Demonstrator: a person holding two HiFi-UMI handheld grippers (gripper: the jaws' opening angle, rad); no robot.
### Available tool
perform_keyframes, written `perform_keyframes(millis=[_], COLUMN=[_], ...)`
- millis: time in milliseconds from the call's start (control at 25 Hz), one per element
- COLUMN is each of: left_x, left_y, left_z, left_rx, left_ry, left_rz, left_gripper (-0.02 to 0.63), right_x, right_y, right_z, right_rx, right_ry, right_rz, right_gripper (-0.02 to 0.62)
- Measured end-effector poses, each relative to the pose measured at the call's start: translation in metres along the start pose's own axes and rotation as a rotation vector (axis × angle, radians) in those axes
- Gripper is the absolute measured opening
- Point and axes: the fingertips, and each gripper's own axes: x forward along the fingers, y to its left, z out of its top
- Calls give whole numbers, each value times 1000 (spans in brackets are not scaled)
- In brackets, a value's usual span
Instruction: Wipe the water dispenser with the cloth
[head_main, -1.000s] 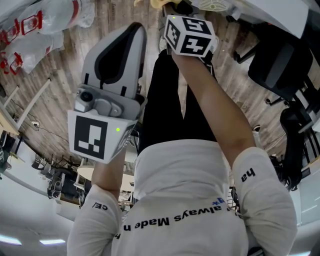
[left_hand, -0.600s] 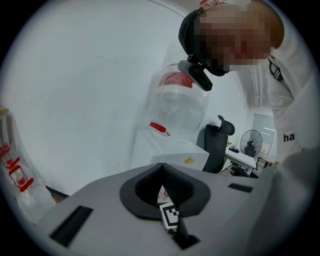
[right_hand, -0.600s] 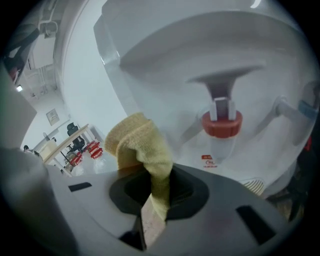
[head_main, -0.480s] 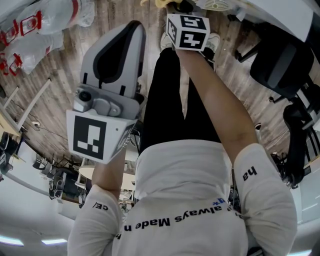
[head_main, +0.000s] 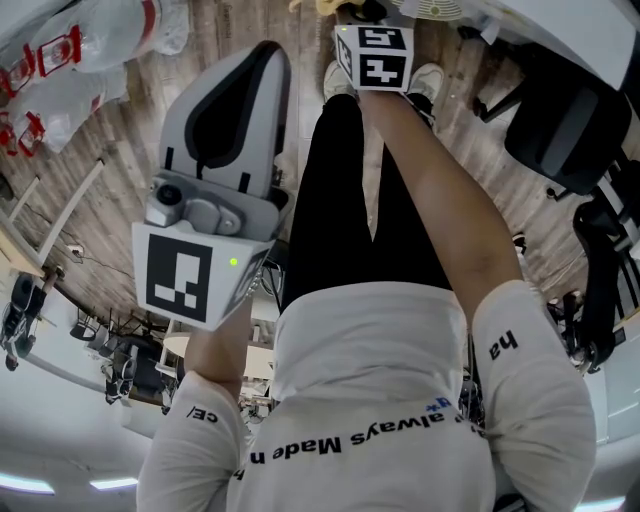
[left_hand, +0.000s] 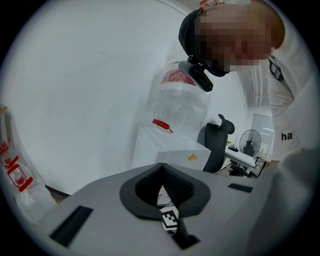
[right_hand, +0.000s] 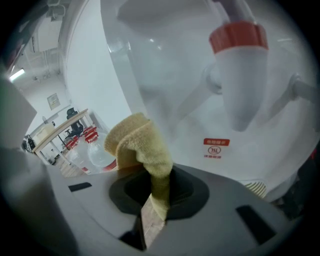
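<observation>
The water dispenser's (right_hand: 165, 65) red-capped tap (right_hand: 239, 80) is jutting out just above and to the right of the cloth (right_hand: 141, 145) pinched in the right gripper (right_hand: 157, 187), barring a straight sweep that way. The smooth white panel left of the tap is lying open. The left gripper (left_hand: 162, 175) is hanging in free air, with an office chair (left_hand: 217, 145) standing well apart ahead.

Left gripper (left_hand: 161, 166) cam: jaws are pressed together, nothing pinched. Past them I see the white water dispenser (left_hand: 167, 150) with its big clear bottle (left_hand: 180, 102) on top, against a white wall (left_hand: 90, 90). Black office chair (left_hand: 216, 142) and fan (left_hand: 250, 144) sit to its right. A person (left_hand: 287, 115) leans in top right.
</observation>
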Motion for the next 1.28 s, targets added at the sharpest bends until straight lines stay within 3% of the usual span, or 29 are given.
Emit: perform_keyframes(millis=[1280], left_x=[-8], left_y=[19], left_z=[-18], left_rx=[-28], left_ry=[26], left_rz=[32], left_gripper=[18], right_x=[58], right_y=[-30], right_z=[-60], right_rx=[-92], right_ry=[245], right_rz=[-38], right_gripper=[66])
